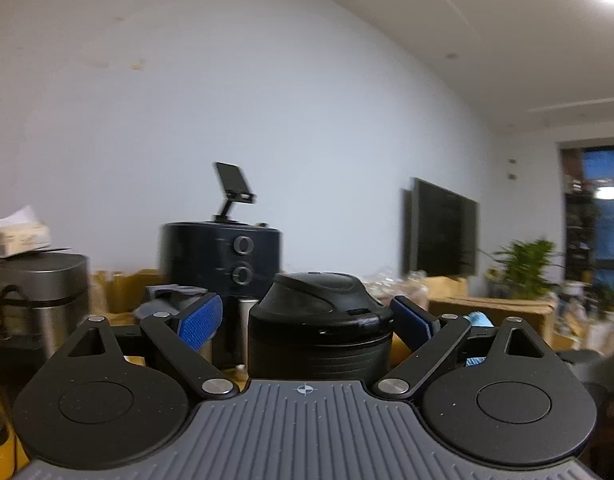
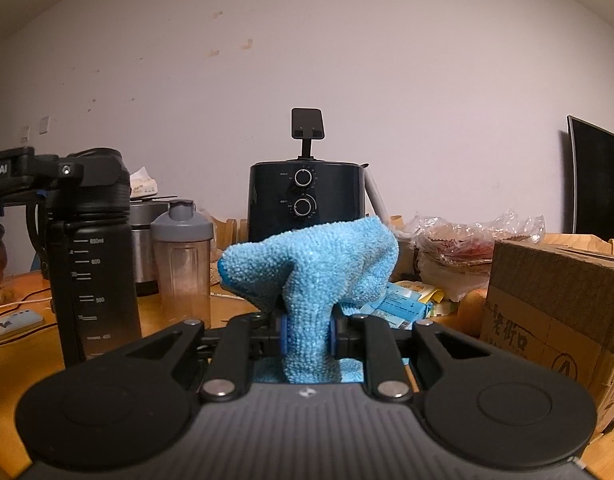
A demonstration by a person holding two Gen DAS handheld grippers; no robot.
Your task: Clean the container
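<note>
The left gripper [image 1: 307, 316] had its fingers [image 1: 201, 320] spread either side of the black water bottle [image 1: 319, 328], clear of it; the right gripper [image 2: 307, 336] pinched the blue microfibre cloth [image 2: 311, 276].

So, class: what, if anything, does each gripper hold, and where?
Right gripper pinches the cloth at its bunched lower part. Left gripper holds nothing, open around the bottle lid.
</note>
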